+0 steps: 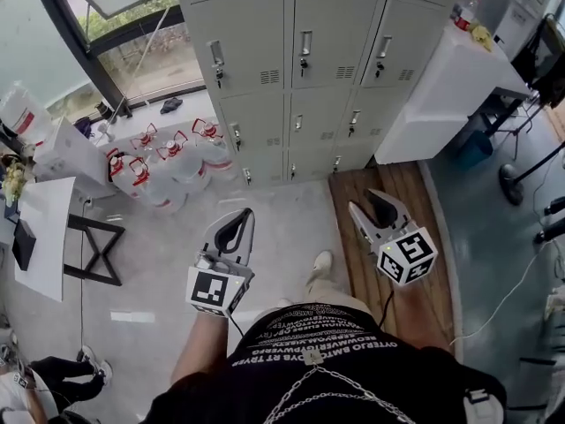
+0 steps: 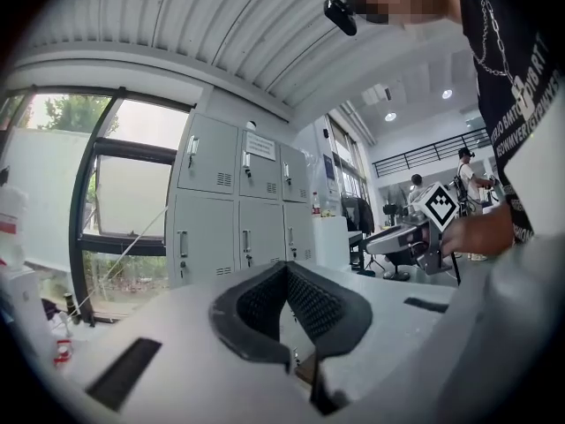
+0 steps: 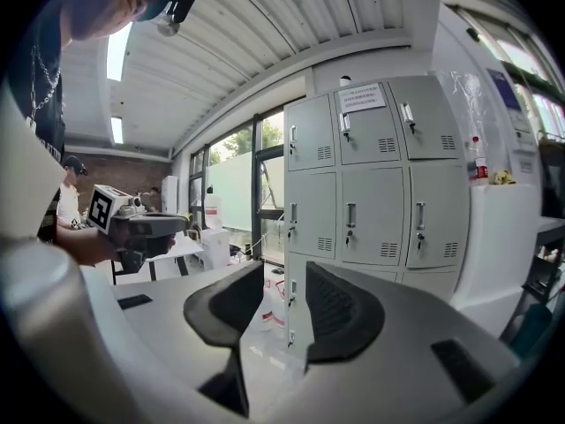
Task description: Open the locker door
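While the locker door [image 1: 331, 38] stands shut in its grey bank, both grippers hang well apart from it, each empty.
Jaws of the left gripper [image 1: 242, 213] meet tip to tip on nothing; those of the right gripper [image 1: 372, 203] stand a modest gap apart, so it looks the readier for the reach. My judgement: bring the parted jaws level with the narrow upright latch handle [image 1: 305, 44], straddle it squarely, close firmly, then pull along the hinge's arc rather than straight back, since the smooth painted sheet metal offers no other purchase. The doors are flat and pale grey, with small louvred vents [image 1: 344, 72] and a small lock beneath each handle. The pads [image 3: 340, 312] are black, ribbed and rubbery-looking, set in pale matte shells.
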`<state>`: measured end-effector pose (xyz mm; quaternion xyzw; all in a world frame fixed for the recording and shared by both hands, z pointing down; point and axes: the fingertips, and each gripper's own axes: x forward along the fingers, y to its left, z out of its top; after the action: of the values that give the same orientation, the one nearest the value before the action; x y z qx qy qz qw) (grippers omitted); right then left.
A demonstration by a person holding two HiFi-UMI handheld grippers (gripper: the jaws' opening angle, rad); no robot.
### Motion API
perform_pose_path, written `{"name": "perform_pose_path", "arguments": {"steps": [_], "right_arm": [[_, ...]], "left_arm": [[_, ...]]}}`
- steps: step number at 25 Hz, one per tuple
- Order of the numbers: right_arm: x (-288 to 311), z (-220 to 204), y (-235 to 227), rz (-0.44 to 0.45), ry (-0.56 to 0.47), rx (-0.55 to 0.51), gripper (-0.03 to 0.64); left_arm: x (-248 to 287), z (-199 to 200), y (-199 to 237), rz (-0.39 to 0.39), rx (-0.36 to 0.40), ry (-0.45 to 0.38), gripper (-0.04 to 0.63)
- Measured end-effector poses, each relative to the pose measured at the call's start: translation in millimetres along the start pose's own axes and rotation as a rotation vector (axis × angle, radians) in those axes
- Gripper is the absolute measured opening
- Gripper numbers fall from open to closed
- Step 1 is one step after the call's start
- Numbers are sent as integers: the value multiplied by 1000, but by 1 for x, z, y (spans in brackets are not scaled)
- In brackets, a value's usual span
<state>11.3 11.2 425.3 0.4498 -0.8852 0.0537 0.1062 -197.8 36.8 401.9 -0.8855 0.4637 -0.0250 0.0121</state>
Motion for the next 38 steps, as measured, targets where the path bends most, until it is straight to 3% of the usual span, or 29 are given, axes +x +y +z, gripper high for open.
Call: {"name": "perform_pose_path", "arguments": {"steps": [16,33,38], "right_arm": [[86,25,-92,38,-57,17,139],[109,33,-215,49,-75,56,123],[114,32,-254,71,-77,60,121]], "left_arm": [[112,0,47,69,41,37,-3],[244,6,31,31,36,81,-3],[276,17,29,59,50,69,-3]]}}
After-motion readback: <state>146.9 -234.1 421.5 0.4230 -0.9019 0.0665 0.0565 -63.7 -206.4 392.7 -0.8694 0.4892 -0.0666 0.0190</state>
